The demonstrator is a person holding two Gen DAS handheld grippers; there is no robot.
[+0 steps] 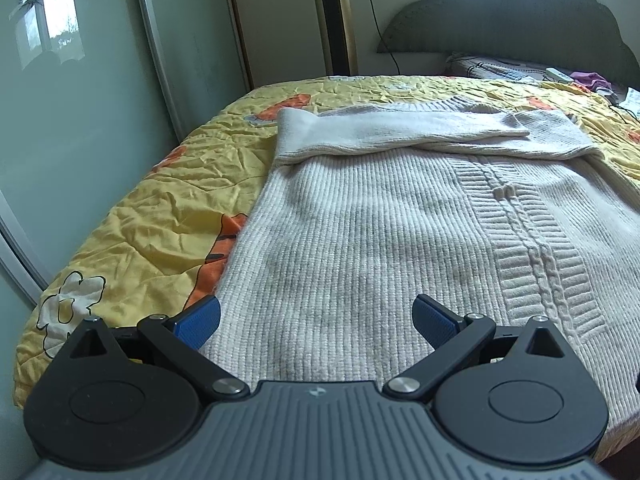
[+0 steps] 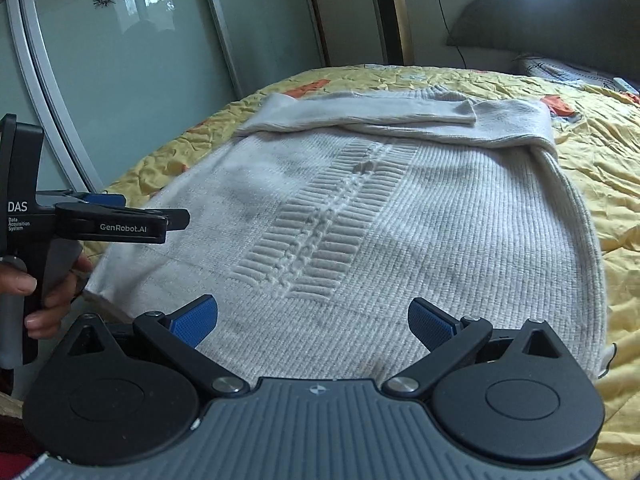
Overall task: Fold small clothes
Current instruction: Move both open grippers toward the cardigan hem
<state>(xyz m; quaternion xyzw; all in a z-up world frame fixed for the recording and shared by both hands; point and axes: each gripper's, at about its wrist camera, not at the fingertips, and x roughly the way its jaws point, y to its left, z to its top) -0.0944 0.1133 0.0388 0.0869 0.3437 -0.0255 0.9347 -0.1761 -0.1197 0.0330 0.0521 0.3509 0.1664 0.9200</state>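
Note:
A cream knitted sweater [image 1: 360,216] lies flat on the bed, hem towards me, with both sleeves [image 1: 400,128] folded across its top. It also shows in the right wrist view [image 2: 400,216]. My left gripper [image 1: 316,324] is open and empty, hovering over the hem near the sweater's left edge. My right gripper [image 2: 312,320] is open and empty over the hem, right of the middle. The left gripper also shows from the side in the right wrist view [image 2: 176,218], above the sweater's near left corner.
The bed carries a yellow quilt [image 1: 152,216] with orange cartoon prints. Sliding glass wardrobe doors [image 1: 80,100] stand close on the left. A gold tower fan [image 1: 334,16] and a grey headboard [image 1: 520,12] are at the far end, with small items [image 1: 576,78] by the pillow.

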